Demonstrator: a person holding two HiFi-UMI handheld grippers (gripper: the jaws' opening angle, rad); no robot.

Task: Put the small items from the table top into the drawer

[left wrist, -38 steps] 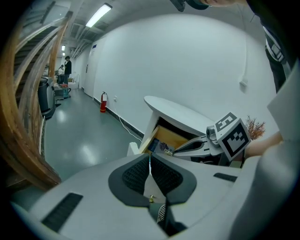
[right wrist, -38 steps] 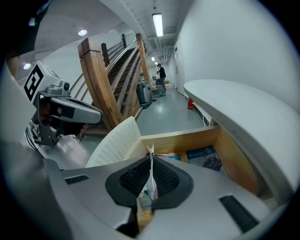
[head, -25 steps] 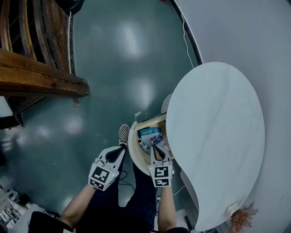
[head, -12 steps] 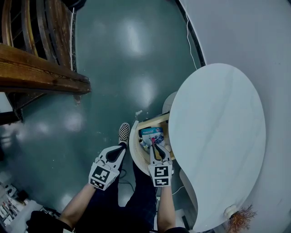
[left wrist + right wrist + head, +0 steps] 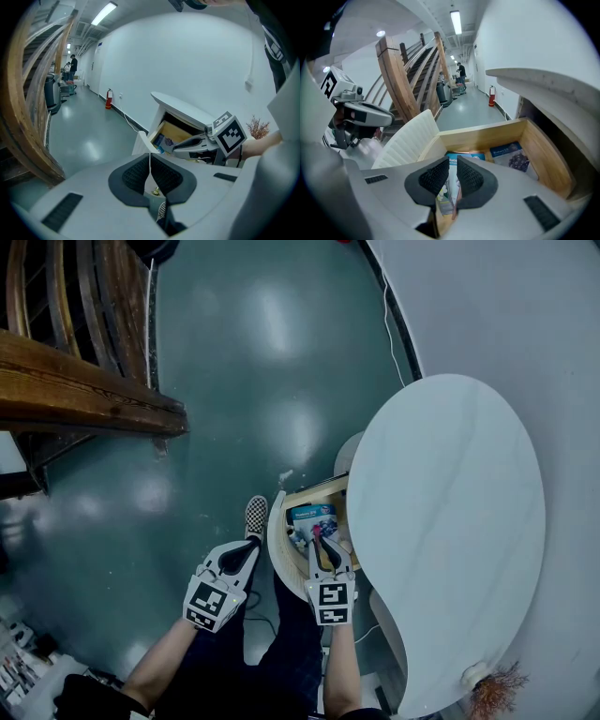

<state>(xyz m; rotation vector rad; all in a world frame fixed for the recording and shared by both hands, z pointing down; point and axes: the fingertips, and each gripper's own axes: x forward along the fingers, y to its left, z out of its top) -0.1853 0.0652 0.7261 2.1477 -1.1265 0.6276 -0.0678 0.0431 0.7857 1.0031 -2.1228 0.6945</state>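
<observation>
The white oval table top (image 5: 450,521) carries no small items that I can see. Under its left edge the wooden drawer (image 5: 279,549) stands pulled out, its ribbed white front (image 5: 405,136) toward me. Inside lie a blue packet (image 5: 312,515) (image 5: 511,157) and other flat packets (image 5: 465,158). My right gripper (image 5: 317,538) (image 5: 452,164) hangs over the drawer with only a narrow slit between its pads. A thin reddish thing shows in that slit; I cannot tell whether it is pinched or lies below. My left gripper (image 5: 251,545) (image 5: 150,161) is shut and empty, left of the drawer over the floor.
A checkered shoe (image 5: 255,513) stands on the green floor (image 5: 244,381) beside the drawer front. Wooden stair beams (image 5: 84,399) fill the upper left. A cable (image 5: 389,324) runs along the white wall. A dried plant (image 5: 497,688) sits by the table's near end.
</observation>
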